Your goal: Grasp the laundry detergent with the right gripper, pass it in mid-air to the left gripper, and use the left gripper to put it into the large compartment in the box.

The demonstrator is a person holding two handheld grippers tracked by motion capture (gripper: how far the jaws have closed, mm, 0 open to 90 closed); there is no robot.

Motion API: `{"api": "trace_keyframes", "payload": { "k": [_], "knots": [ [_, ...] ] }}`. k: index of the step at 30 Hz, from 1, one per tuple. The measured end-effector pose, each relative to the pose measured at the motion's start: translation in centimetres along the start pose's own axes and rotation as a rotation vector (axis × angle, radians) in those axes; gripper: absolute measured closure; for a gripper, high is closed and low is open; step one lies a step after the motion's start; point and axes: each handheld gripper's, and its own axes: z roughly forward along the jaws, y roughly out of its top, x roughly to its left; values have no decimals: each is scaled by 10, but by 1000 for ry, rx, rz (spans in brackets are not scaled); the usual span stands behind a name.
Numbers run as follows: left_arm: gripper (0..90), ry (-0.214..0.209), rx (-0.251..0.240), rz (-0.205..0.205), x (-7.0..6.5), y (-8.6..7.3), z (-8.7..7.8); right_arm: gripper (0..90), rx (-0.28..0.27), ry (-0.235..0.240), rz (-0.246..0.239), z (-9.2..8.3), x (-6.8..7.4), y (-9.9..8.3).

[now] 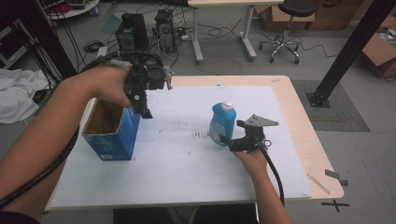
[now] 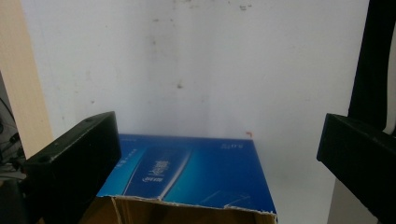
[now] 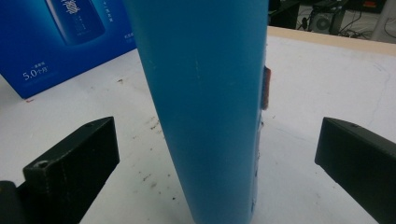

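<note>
- While my right gripper [image 1: 229, 140] sits low on the bench [image 1: 187, 163], its fingers [image 3: 70, 163] are spread wide with the blue bottle [image 1: 222, 123] standing upright between them, and neither finger touches it.
- Seen from the right gripper view, the bottle's [image 3: 210, 107] blue body rises in the gap between my two fingers, closer to the left one, with white sheet showing on both sides of it.
- From the high view, the bottle has a white cap [image 1: 227, 106] and stands right of the middle of the white sheet, just ahead of my right hand [image 1: 252, 158].
- My left gripper [image 1: 144, 100] hangs above the bench at the far right corner of the open blue box [image 1: 112, 135], its fingers pointing down.
- Seen from the left gripper view, those fingers [image 2: 74, 163] are also spread wide and grip nothing; the box's [image 2: 187, 172] blue printed side and torn cardboard rim lie below and between them.
- That box stands upright on the left part of the sheet, its top open and its brown inside showing, well apart from the bottle.
- Dark specks [image 1: 201, 135] mark the sheet just left of the bottle's base.
- Beyond the bench's far edge, a stool [image 1: 287, 28] and tangled cables [image 1: 219, 32] lie on the floor.
</note>
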Motion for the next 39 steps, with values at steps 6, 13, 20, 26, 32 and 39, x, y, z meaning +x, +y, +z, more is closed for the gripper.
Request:
{"api": "trace_keyframes", "payload": {
  "k": [6,13,20,26,32,39],
  "knots": [
    [1,-2,-1,-4,0,-1,1,0,-7,-4,3,8,-1,-1],
    [1,-5,0,-3,-1,-1,2,0,-7,-5,2,20,0,-2],
    [1,0,4,-7,-1,-2,3,0,-17,-10,3,29,0,-2],
    [1,2,6,-11,-1,-4,5,0,-29,-14,-9,34,2,2],
    [1,2,7,-11,-1,-5,5,9,-27,-28,-6,36,2,1],
    [1,2,4,-10,-1,-6,7,67,-33,-56,-10,37,4,0]
  ]
}}
